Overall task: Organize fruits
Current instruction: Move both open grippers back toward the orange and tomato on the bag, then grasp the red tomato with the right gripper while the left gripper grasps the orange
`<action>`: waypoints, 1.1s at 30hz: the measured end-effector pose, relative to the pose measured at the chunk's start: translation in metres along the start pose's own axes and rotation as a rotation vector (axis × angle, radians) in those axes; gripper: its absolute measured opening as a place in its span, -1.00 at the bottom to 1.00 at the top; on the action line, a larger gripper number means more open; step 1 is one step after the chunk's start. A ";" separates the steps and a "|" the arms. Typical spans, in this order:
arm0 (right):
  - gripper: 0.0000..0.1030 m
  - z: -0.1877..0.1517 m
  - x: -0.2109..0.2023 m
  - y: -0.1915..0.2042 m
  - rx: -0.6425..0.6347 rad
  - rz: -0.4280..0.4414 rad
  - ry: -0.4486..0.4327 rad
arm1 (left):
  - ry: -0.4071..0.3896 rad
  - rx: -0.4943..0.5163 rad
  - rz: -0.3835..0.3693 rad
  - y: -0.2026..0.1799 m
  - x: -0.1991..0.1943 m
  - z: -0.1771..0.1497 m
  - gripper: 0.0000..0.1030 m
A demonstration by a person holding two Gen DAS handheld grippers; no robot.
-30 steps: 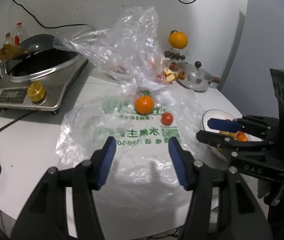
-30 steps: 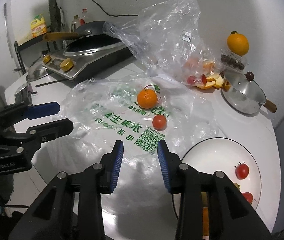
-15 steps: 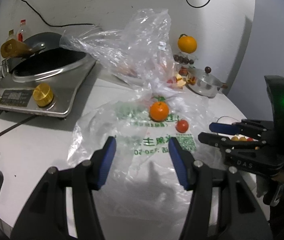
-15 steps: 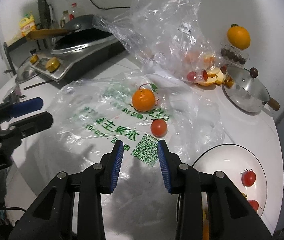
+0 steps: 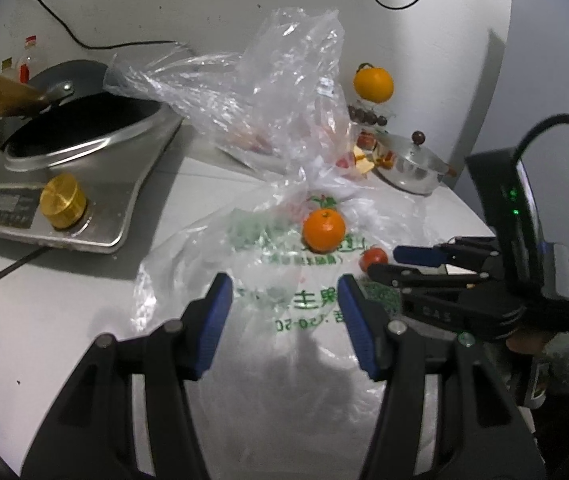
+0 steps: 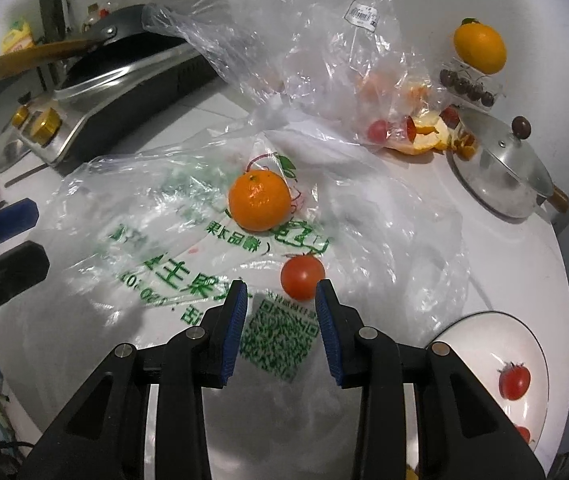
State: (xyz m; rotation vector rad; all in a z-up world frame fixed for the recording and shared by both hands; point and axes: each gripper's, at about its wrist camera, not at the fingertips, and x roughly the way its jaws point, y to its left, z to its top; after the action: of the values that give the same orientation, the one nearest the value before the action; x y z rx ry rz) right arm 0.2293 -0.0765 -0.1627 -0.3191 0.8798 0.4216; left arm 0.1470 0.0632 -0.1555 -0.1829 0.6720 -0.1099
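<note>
An orange [image 6: 259, 200] and a small red tomato [image 6: 302, 277] lie on a flat plastic bag with green print [image 6: 172, 276]. My right gripper [image 6: 281, 289] is open and empty, its blue-padded tips just short of the tomato, which sits nearer the right finger. In the left wrist view the same orange [image 5: 323, 231] and tomato [image 5: 372, 258] lie beyond my left gripper [image 5: 282, 284], which hovers open and empty over the bag [image 5: 284, 320]. The right gripper [image 5: 384, 262] reaches in from the right, next to the tomato. A white plate [image 6: 480, 322] at lower right holds two tomatoes [image 6: 514, 380].
A crumpled clear bag [image 6: 316, 40] with orange peel and tomatoes stands behind. An induction cooker with a wok [image 5: 84, 148] is at the left, and a lidded steel pot [image 6: 500, 176] at the right. Another orange [image 6: 480, 48] sits raised by the wall.
Both grippers have moved forward over the printed bag. The right one has dipped and closed in on the tomato. Neither jaw opening has changed.
</note>
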 end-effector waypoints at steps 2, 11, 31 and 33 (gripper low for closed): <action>-0.27 0.004 0.008 -0.002 0.018 -0.017 0.011 | 0.006 0.001 0.004 0.002 0.003 0.002 0.09; -0.28 0.012 0.031 -0.005 0.046 -0.024 0.060 | 0.035 0.008 0.009 0.002 0.020 0.010 0.09; -0.43 0.004 -0.026 -0.038 0.051 0.028 -0.125 | 0.080 0.099 -0.006 -0.048 0.060 0.036 0.09; -0.43 0.003 -0.028 -0.045 0.060 0.034 -0.135 | 0.089 0.102 -0.003 -0.052 0.068 0.039 0.09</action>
State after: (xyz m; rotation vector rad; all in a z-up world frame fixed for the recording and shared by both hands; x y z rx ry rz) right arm 0.2367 -0.1205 -0.1341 -0.2188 0.7651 0.4420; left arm 0.2226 0.0064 -0.1562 -0.0817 0.7532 -0.1558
